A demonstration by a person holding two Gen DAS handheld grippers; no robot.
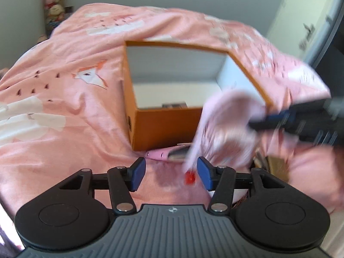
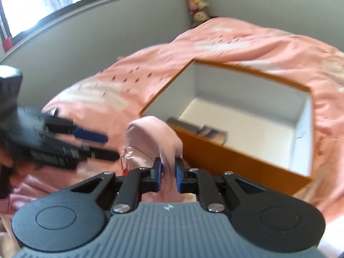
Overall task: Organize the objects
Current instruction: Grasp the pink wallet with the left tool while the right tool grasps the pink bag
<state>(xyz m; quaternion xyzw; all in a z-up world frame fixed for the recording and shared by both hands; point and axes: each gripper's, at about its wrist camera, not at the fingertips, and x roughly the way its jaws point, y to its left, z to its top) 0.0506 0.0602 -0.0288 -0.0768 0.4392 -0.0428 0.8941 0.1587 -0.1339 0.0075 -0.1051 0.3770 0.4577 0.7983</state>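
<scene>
An orange box (image 1: 165,126) with a white inside sits open on a bed under a pink blanket (image 1: 64,81). In the right wrist view two flat, dark things (image 2: 197,131) lie at the box's near left corner; blur keeps them from being named, and in the left wrist view only a sliver of one shows over the near wall.

The right tool (image 2: 168,169) is pinched on a pink pouch (image 2: 150,142), its blue pads pressing a fold of the soft material between them. The pouch hangs just left of the box's near wall, outside it. A short chain with a red tag (image 1: 190,177) dangles from the pouch; in the right wrist view the tag is mostly hidden behind the tool's linkage.

The left tool (image 1: 171,173) stands fairly wide with nothing gripped; the pouch's lower edge and the red tag hang just by its right pad, and whether they touch it cannot be told. A pink case (image 1: 165,153) lies on the blanket against the box's near side, partly covered by the pouch.

Both views are smeared by motion. Stuffed toys (image 1: 54,4) in the far corner are only coloured blobs. A person's hand (image 2: 8,161) at the left edge is cut off.
</scene>
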